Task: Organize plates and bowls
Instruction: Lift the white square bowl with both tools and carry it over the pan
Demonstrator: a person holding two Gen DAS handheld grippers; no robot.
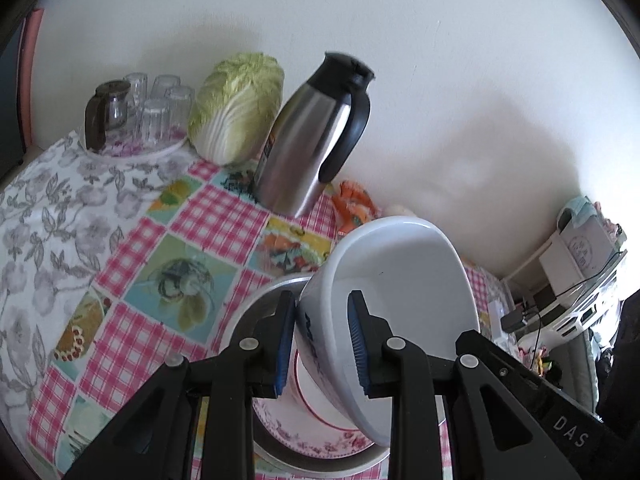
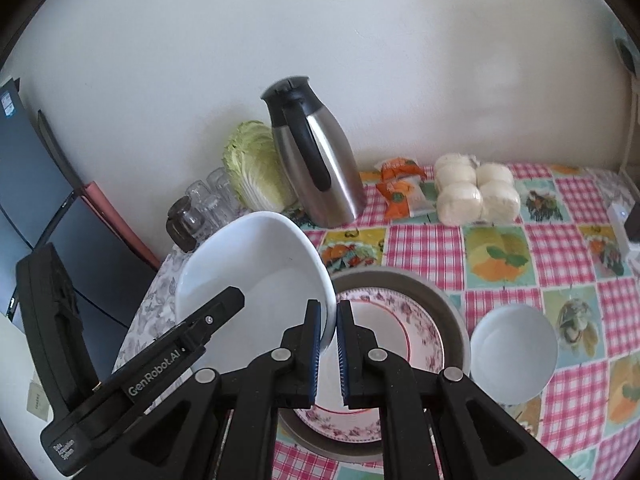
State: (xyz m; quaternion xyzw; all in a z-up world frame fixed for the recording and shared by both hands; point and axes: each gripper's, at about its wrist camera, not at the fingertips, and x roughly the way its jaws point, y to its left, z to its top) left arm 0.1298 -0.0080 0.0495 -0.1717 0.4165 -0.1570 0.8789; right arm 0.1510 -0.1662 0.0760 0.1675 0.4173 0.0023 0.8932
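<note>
Currently both grippers are clamped on the same large white bowl (image 2: 256, 280), on opposite sides of its rim. Left gripper (image 1: 322, 344): jaws pinching the bowl (image 1: 396, 280) wall, one blue pad (image 1: 285, 344) outside on the printed side, the other inside the bowl. Right gripper (image 2: 328, 346): jaws nearly together, pinching the thin rim edge between the blue pads (image 2: 316, 348). The left gripper's body (image 2: 132, 380) shows in the right wrist view, reaching into the bowl from the far side.

The bowl is off the table, tilted steeply, opening facing roughly toward the right wrist camera. It hangs above the left part of a grey metal basin (image 2: 448, 300). A floral plate with a red ring (image 2: 404, 332) lies flat inside the basin. Same basin (image 1: 256, 312) and plate (image 1: 320, 440) show under the bowl in the left wrist view.

A smaller white bowl (image 2: 514, 352) sits upright on the table just right of the basin; touching or not, can't tell.

The table has a pink check cloth with fruit panels (image 2: 500, 248). Along the wall behind: steel thermos jug with black handle (image 2: 320, 168), napa cabbage (image 2: 254, 164) to its left, upturned glasses (image 2: 212, 196) and a dark-lidded glass pot (image 2: 184, 220) on a tray. Right of the jug: orange snack packets (image 2: 400, 188) and a bag of white buns (image 2: 476, 188).
</note>
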